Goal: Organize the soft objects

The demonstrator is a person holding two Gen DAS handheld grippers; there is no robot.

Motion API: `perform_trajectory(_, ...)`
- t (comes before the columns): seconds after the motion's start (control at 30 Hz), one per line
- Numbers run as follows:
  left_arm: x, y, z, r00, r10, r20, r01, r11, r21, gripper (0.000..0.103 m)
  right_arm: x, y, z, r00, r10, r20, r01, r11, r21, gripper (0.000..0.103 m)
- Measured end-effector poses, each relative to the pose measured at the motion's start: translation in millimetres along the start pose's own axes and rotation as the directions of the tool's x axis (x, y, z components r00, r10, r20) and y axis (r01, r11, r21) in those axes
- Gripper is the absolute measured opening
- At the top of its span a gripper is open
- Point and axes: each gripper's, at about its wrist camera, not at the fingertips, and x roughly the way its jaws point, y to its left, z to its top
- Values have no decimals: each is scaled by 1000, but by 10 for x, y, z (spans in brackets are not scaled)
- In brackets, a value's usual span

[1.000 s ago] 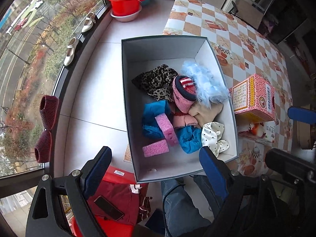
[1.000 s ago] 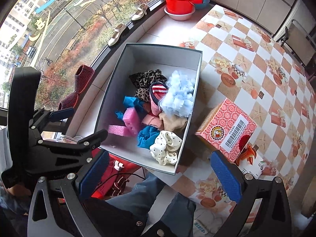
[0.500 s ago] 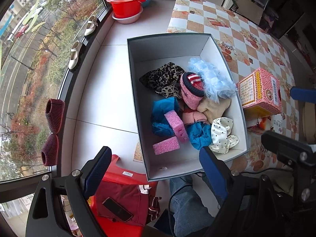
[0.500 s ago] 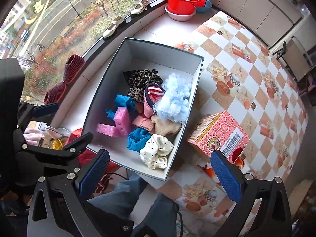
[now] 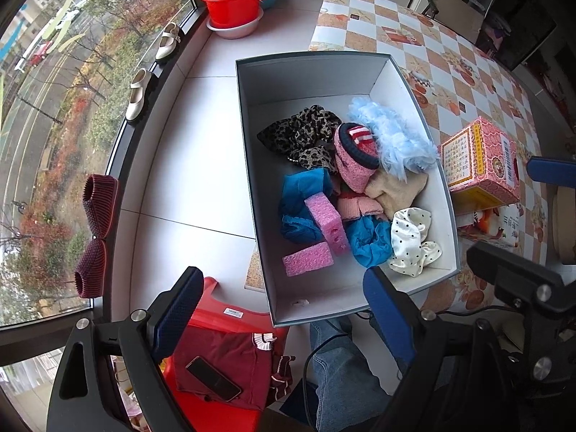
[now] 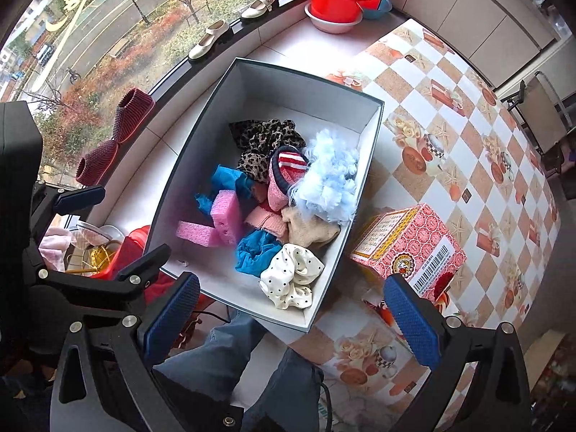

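Note:
An open grey box (image 5: 306, 68) (image 6: 201, 144) sits at the table's near edge and holds several soft things: a leopard scrunchie (image 5: 302, 133), a fluffy light-blue piece (image 5: 392, 136) (image 6: 327, 180), a pink striped sock (image 5: 354, 158), blue cloths (image 5: 302, 201), two pink sponges (image 5: 307, 259) (image 6: 225, 214), a beige cloth (image 5: 396, 187) and a white dotted scrunchie (image 5: 410, 241) (image 6: 291, 273). My left gripper (image 5: 280, 309) is open and empty, held high above the box's near end. My right gripper (image 6: 291, 320) is open and empty, also high above the near edge.
A pink patterned carton (image 5: 482, 162) (image 6: 406, 244) stands right of the box on the checkered tablecloth (image 6: 468, 115). Red basins (image 5: 234, 3) sit at the far end. Shoes (image 5: 138, 93) and maroon slippers (image 5: 95, 230) line the windowsill. A red stool (image 5: 223, 360) with a phone is below.
Both grippers have risen and pulled back from the box, so it looks smaller and farther. Both stay open. The box's contents have not moved.

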Motion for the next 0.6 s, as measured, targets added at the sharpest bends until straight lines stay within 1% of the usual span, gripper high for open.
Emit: perform_trajectory(0.6, 32, -20, -59, 1000, 1, -14, 0, 1000, 19, 92, 10, 12, -6, 1000, -8, -3, 8, 1000, 5, 103)
